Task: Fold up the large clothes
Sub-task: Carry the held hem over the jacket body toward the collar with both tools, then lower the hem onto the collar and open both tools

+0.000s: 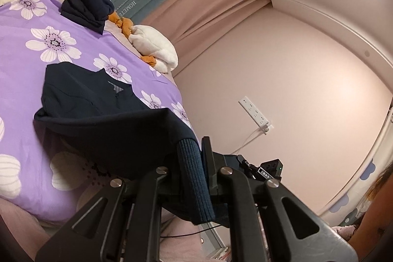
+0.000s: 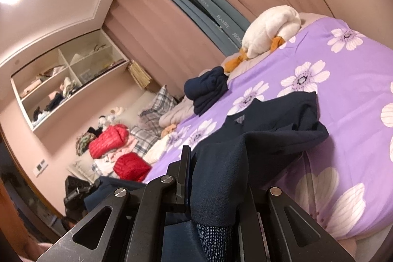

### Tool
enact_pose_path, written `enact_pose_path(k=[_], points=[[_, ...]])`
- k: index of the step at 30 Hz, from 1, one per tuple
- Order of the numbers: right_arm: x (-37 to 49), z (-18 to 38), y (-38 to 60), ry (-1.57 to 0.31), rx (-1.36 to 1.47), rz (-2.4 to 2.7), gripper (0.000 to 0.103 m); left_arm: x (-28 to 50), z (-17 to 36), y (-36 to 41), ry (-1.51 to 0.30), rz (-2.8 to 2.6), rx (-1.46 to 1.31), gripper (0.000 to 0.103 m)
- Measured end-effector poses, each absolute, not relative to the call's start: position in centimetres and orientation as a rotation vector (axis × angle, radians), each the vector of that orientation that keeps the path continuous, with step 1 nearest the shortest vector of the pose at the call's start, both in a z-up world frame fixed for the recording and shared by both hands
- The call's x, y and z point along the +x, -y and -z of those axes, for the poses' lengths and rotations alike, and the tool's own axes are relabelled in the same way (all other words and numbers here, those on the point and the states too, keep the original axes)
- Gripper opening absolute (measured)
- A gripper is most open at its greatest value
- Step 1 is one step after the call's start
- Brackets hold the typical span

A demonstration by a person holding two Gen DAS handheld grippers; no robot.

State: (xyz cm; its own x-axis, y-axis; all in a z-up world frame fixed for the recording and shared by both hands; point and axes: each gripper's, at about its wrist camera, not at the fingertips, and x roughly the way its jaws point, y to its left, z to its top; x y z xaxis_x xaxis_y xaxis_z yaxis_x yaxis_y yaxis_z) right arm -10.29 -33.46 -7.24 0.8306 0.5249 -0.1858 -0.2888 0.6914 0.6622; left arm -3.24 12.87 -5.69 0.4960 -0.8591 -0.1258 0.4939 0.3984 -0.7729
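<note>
Two jaws are clamping the navy sweater [image 1: 93, 102]: my left gripper [image 1: 196, 163] and right gripper [image 2: 211, 176] each pinching a ribbed edge above the bed [image 1: 22, 46]. Uneven pulling may be twisting the fold.

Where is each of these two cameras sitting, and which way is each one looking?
Left wrist: rides the left gripper, looking along its fingers clamped on the navy garment's ribbed cuff, bed and wall beyond.
Right wrist: rides the right gripper, shut on the same garment, facing the bed and shelves.
Shared: purple floral bedspread, plush duck, folded navy pile.
</note>
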Motion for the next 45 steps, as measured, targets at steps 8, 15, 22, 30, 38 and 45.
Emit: enact_pose_path(k=[8,15,22,30,38,45], points=[[-8.8,6.5,33.6,-0.374,0.665,-0.450,0.013,-0.3,5.5,-13.6,-0.571,0.874,-0.776,0.010],[-7.2,6.0,32.9,-0.382,0.656,-0.435,0.013,1.0,5.9,-13.8,-0.575,0.865,-0.785,0.010],[-5.8,6.2,32.5,-0.406,0.664,-0.425,0.013,2.6,6.5,-14.1,-0.595,0.834,-0.809,0.010],[-5.2,6.3,32.3,-0.427,0.659,-0.406,0.013,3.4,7.0,-13.8,-0.604,0.840,-0.818,0.010],[-4.4,6.6,32.1,-0.450,0.663,-0.391,0.013,4.4,7.0,-13.4,-0.624,0.826,-0.815,0.010],[-3.3,7.1,32.1,-0.468,0.669,-0.375,0.013,5.8,7.5,-12.6,-0.648,0.811,-0.815,0.010]])
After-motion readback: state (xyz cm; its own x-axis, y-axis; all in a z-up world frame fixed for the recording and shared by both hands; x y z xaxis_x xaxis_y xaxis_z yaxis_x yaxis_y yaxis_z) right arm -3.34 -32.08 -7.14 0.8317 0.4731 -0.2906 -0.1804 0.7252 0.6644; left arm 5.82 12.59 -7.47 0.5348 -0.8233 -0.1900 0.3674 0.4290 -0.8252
